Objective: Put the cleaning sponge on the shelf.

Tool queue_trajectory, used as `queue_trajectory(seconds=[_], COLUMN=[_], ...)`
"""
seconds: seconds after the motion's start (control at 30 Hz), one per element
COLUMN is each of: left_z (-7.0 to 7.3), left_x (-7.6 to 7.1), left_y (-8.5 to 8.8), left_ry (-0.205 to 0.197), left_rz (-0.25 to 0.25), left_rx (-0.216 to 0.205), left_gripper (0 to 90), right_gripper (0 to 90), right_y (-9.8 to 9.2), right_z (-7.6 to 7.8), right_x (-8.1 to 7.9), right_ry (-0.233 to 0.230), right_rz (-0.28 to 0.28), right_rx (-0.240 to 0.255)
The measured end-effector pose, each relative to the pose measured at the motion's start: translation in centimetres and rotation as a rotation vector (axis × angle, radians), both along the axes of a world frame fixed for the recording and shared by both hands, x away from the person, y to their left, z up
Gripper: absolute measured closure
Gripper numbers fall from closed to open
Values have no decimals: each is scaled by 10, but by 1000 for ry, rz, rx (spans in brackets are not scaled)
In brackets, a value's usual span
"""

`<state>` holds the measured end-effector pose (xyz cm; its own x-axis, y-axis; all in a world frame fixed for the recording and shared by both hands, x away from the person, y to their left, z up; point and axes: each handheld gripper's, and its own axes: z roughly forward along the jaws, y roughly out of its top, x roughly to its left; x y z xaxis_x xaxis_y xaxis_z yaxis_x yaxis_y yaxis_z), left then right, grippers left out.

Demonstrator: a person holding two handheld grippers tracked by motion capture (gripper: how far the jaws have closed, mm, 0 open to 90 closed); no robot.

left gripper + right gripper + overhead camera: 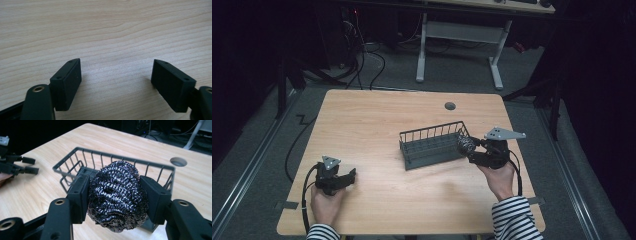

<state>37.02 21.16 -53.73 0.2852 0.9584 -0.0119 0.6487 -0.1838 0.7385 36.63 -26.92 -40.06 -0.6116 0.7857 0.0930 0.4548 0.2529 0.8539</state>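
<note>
Gleaming dark silver, the steel scourer [117,196] is a round, tangled ball of coiled wire, squeezed between the pads of the right gripper [117,197], which grasps it just above the near end of the grey wire basket [75,157]. Across the wooden table [377,120], the left gripper [116,82] rests with jaws spread wide, holding nothing.

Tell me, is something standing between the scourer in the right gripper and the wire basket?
Only the basket's own near wall. The right gripper holds the scourer just outside that end, about level with the rim, with no other thing between them. The scourer must pass over the rim.
</note>
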Motion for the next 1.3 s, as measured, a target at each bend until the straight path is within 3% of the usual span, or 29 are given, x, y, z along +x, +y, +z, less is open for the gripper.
queue_trajectory(seconds=[0.17, 0.4, 0.53, 0.63, 0.8, 0.97, 1.3], left_z=[0, 0, 0, 0, 0, 0, 0], left_x=[0, 0, 0, 0, 0, 0, 0], left_y=[0, 0, 0, 0, 0, 0, 0], left_ry=[0, 0, 0, 0, 0, 0, 0], left_rz=[0, 0, -1, -1, -1, 0, 0], left_rx=[0, 0, -1, -1, -1, 0, 0], left_gripper=[248, 248, 248, 248, 248, 247, 248], right_gripper=[446, 443, 441, 439, 436, 432, 419], right_y=[4, 13, 14, 20, 24, 32, 47], right_z=[7, 4, 2, -5, -9, -16, -30], right_x=[11, 25, 34, 43, 51, 60, 75], right_ry=[-5, 4, 13, 32, 37, 51, 95], right_rz=[-7, -10, -26, -33, -46, -59, -57], right_rx=[-7, -25, 9, -28, -37, -99, -131])
